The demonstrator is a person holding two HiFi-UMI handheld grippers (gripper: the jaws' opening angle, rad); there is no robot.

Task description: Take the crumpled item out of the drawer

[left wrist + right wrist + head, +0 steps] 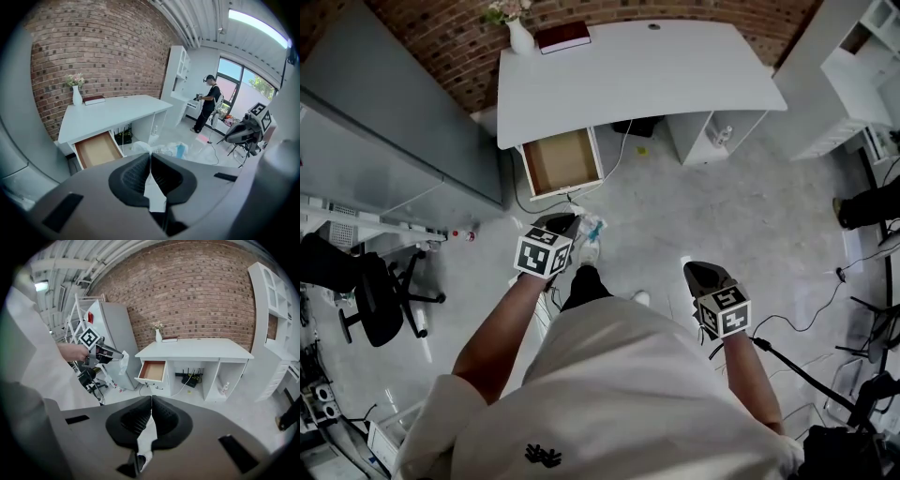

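My left gripper (575, 225) is shut on the crumpled item (592, 228), a white wad of thin plastic with a blue patch, and holds it in the air over the floor in front of the desk. The left gripper view shows the wad (162, 149) bunched just past the closed jaw tips (150, 155). The wooden drawer (561, 161) stands pulled out under the desk's left end, and its inside looks bare (97, 149). My right gripper (697, 270) hangs lower right with its jaws together and nothing between them (151, 399). From there I see the left gripper (107, 353) with the wad (123, 361).
On the white desk (675, 70) stand a vase (520, 36) and a dark red book (562, 37). A grey cabinet (384, 131) and an office chair (370, 291) are to the left, white shelves (862, 66) to the right. Cables (825, 300) cross the floor. A person (208, 104) stands by the window.
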